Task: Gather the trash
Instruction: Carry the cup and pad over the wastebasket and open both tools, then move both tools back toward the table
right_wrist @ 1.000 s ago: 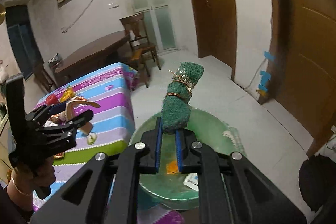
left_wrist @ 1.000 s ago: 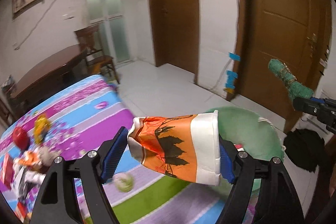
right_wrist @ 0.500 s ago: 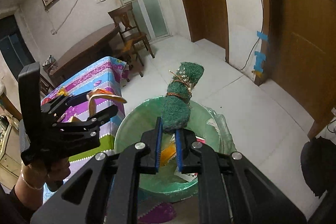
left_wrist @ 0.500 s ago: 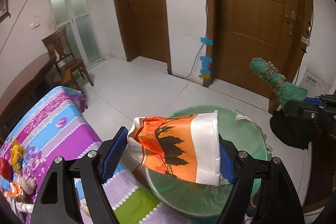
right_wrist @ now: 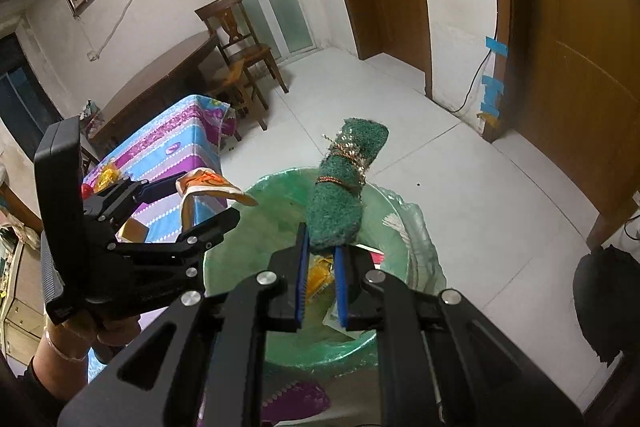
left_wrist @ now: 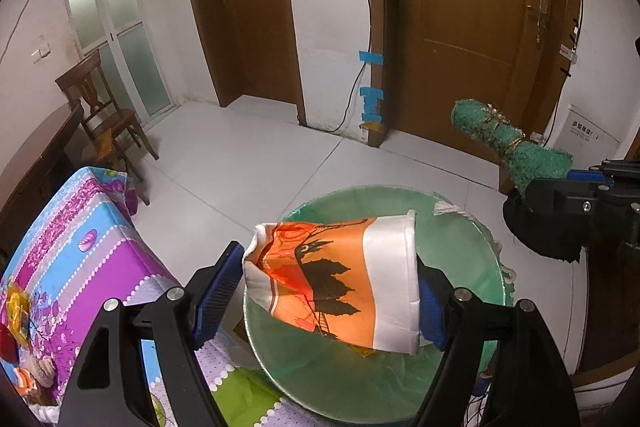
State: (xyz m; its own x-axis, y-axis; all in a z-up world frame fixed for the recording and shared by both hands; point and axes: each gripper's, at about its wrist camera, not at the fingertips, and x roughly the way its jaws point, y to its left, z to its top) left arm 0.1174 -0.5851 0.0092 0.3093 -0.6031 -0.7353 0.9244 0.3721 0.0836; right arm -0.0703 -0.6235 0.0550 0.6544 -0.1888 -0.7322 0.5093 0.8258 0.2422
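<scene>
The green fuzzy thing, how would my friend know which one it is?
Find the big green trash bin on the white floor beside the striped table. Right above it, the right gripper pinches a rolled green scrubby cloth. It's fuzzy and tied with gold string, unlike the orange-and-white paper cup in the left gripper.

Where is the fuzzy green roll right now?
The fuzzy green roll is pinched in the right gripper, held above the green-lined trash bin. In the left wrist view it shows at the right, beside the orange paper cup.

Both wrist views look steeply down, close over one shared green bin [left_wrist: 460, 211]
</scene>
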